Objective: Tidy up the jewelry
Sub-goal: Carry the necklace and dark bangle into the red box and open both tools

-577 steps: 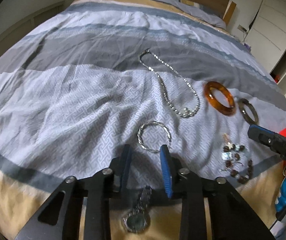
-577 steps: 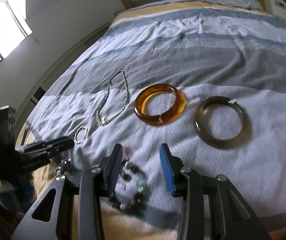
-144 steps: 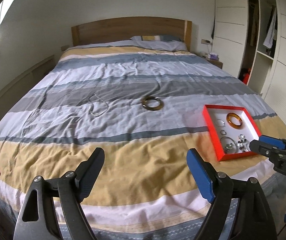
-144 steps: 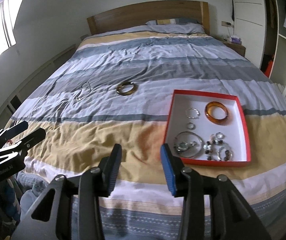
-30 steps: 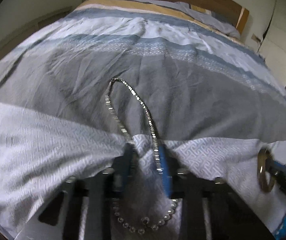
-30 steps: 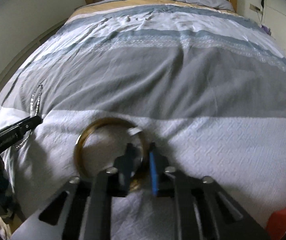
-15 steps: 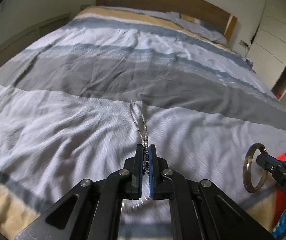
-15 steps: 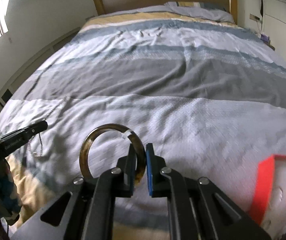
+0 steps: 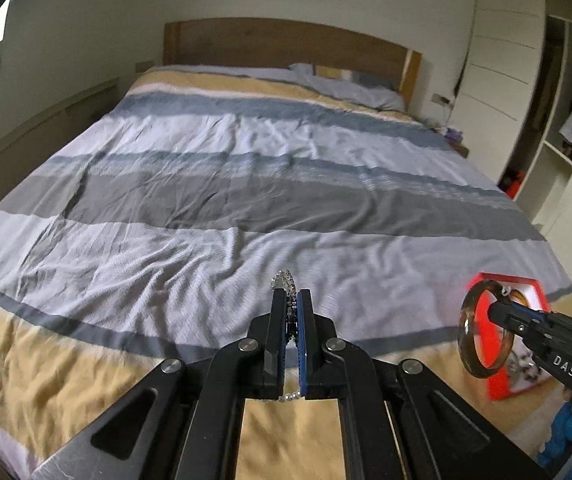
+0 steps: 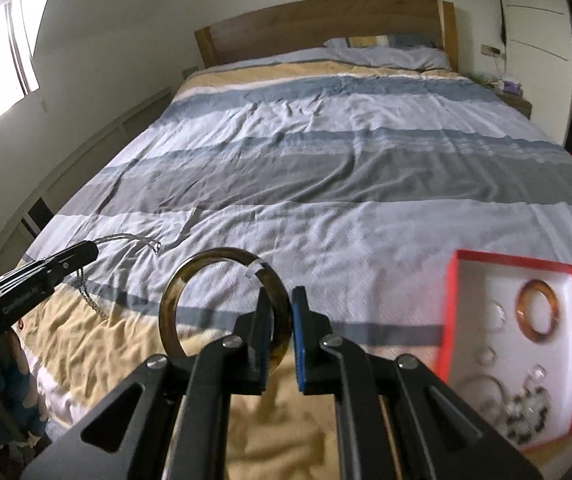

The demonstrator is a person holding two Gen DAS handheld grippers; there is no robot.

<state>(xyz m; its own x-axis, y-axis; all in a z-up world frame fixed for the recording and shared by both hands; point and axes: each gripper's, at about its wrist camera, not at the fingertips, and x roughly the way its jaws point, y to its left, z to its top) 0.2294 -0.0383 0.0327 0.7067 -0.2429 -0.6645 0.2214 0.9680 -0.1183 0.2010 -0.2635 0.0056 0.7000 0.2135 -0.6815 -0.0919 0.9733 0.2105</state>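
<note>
Jewelry has left the bed (image 9: 245,184): left hand-held gripper (image 9: 292,300) clamps the necklace (image 9: 283,280), right hand-held gripper (image 10: 281,312) clamps the bangle (image 10: 189,276); box (image 10: 450,320) at three o'clock awaits both.

Most of the silver necklace (image 9: 286,280) disappears between the left gripper (image 9: 292,300) fingers. The red tray (image 10: 452,320) runs past the frame's right edge and is blurred; the small pieces beside its amber bangle (image 10: 536,310) are too smeared to name.
</note>
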